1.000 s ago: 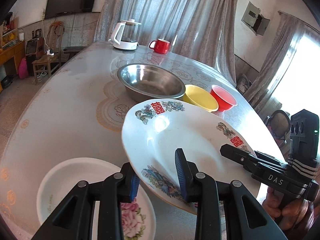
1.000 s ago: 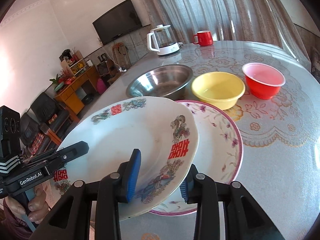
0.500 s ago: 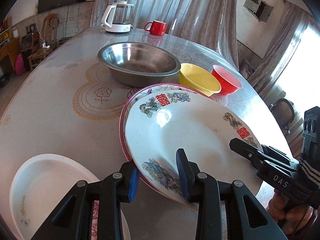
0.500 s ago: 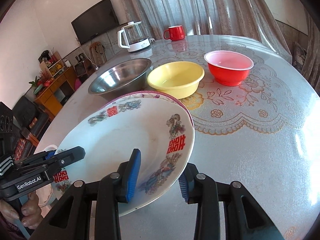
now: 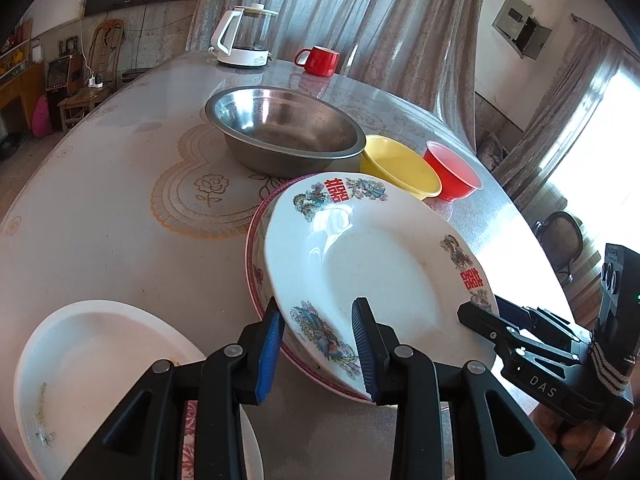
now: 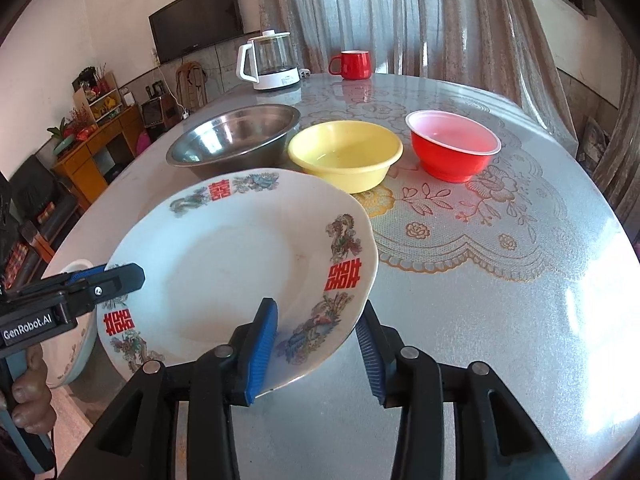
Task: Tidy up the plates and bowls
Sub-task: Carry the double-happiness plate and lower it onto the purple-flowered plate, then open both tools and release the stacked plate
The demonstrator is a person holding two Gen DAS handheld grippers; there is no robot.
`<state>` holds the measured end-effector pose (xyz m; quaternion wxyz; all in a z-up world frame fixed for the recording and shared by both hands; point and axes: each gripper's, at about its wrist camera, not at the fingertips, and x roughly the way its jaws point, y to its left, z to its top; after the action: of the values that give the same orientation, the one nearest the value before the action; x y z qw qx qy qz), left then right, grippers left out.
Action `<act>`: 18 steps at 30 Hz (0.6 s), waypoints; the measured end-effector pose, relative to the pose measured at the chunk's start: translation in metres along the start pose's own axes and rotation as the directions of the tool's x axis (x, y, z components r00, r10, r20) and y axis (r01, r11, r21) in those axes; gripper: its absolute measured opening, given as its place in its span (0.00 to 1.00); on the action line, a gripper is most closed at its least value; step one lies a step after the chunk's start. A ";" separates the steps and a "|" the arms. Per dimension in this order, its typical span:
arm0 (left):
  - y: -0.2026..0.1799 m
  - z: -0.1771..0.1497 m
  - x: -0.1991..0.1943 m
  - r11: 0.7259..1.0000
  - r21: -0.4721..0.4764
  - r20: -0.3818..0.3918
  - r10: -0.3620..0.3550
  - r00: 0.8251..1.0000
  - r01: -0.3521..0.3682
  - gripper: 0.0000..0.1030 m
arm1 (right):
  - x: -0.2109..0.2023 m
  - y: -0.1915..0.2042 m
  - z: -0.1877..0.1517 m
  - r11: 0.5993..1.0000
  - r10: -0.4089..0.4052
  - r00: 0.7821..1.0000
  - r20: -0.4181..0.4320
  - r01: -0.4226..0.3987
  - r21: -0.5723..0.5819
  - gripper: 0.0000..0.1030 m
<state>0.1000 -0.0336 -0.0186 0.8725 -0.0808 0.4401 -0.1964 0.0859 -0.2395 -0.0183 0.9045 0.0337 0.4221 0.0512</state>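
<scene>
Two hand-held grippers are lowering a dragon-and-phoenix plate (image 5: 376, 272) onto a pink-rimmed plate (image 5: 256, 264) lying near the front edge of the round table (image 5: 100, 208), the patterned plate nearly covering the one beneath. The left gripper (image 5: 318, 344) is pinching the plate's near rim between its blue pads. The right gripper (image 6: 316, 340) is straddling the opposite rim, its jaws opening; the left pad is lying on the plate's face while the right pad is standing clear of the edge. Judged from this, the stacking of these two plates is all but finished, with release remaining.

Toward the table's front-left edge a plain white plate (image 5: 92, 356) is waiting on a flowered one, only partly visible. Farther in, a steel bowl (image 5: 284, 128), a yellow bowl (image 6: 346, 152) and a red bowl (image 6: 454, 146) are standing in a row, separate, not yet nested, and all appearing empty. At the far edge, a glass kettle (image 6: 270, 62) and a red mug (image 6: 354, 64) are sitting apart from the work.
</scene>
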 end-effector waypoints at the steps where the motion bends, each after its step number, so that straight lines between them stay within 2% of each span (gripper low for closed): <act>1: 0.000 0.000 0.000 1.000 0.001 0.001 0.000 1.000 0.000 0.33 | 0.000 -0.002 -0.003 1.000 0.004 1.000 -0.006 -0.004 0.004 0.40; 6: -0.001 0.000 -0.001 1.000 -0.001 0.008 0.015 1.000 -0.015 0.35 | -0.003 0.000 -0.006 0.999 -0.040 0.999 0.007 0.040 -0.031 0.42; 9: -0.002 -0.001 -0.004 0.998 0.019 0.032 0.067 0.997 -0.068 0.37 | -0.004 0.007 -0.006 0.993 -0.081 0.996 0.023 0.083 -0.085 0.43; 12: 0.001 0.000 -0.006 0.998 0.009 0.039 0.068 0.997 -0.069 0.40 | -0.004 0.014 -0.004 0.990 -0.091 0.996 0.028 0.093 -0.105 0.43; 18: 0.005 0.002 -0.003 0.994 0.015 0.044 0.111 0.993 -0.112 0.41 | 0.002 0.021 -0.001 0.985 -0.116 0.993 0.034 0.119 -0.127 0.44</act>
<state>0.1010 -0.0279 -0.0169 0.8921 -0.0530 0.4231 -0.1494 0.0857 -0.2180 -0.0182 0.9117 -0.0492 0.4072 0.0245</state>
